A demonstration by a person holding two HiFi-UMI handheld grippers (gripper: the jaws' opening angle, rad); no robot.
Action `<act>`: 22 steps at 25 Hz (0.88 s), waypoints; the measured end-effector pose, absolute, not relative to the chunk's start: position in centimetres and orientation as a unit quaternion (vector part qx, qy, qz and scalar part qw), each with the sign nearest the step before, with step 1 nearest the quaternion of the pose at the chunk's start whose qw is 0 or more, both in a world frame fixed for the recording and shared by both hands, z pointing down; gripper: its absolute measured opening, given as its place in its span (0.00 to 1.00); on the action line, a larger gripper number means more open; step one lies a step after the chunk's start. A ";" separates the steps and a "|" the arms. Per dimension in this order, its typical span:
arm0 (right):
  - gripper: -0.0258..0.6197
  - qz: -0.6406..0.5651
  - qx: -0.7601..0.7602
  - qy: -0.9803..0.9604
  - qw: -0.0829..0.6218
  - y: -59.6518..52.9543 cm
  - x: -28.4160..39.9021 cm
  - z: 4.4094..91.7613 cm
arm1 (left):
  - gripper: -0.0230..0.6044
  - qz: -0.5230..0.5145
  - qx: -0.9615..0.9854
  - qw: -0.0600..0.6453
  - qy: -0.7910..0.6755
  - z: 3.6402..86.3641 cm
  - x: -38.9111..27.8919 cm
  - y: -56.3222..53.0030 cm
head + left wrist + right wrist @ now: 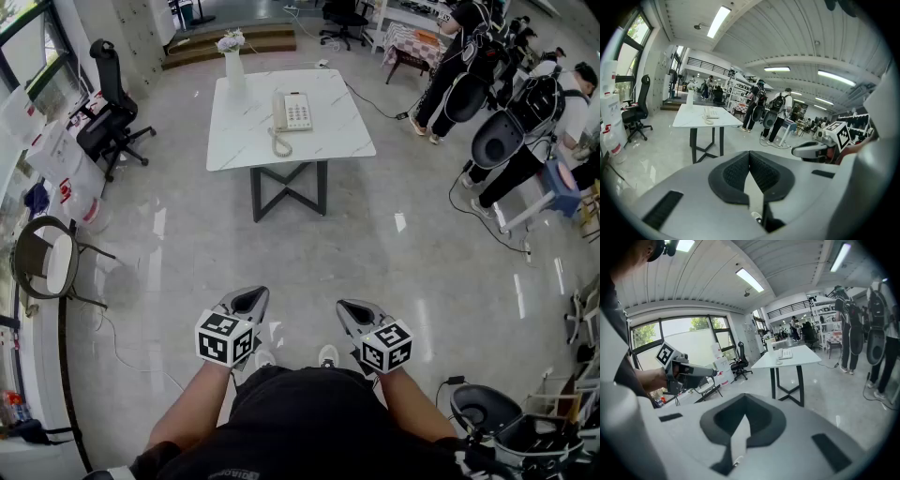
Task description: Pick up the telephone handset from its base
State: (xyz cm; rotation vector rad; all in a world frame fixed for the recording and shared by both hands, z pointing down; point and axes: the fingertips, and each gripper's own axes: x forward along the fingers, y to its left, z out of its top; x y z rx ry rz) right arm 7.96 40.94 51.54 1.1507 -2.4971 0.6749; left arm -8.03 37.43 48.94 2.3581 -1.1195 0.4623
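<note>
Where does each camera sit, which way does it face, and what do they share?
Head view: on the person's head, steeply down over forearms, left tongs and right tongs, toward the table with the telephone.
Left gripper view: on the left tongs, along its shut jaws toward the table; right tongs at right.
Right gripper view: on the right tongs, along its shut jaws tableward; left tongs at left.
Shared: table and telephone.

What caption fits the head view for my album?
Both shut, the left gripper and right gripper hover far from the table holding the phone.
</note>
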 end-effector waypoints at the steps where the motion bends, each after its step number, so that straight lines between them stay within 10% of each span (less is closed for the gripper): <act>1: 0.04 0.235 0.402 -0.872 0.154 41.0 7.9 51.6 | 0.04 0.169 0.863 0.242 -0.409 49.0 -8.1 37.5; 22: 0.04 0.238 0.392 -0.877 0.145 41.1 6.7 51.6 | 0.04 0.172 0.863 0.238 -0.411 49.4 -8.6 37.7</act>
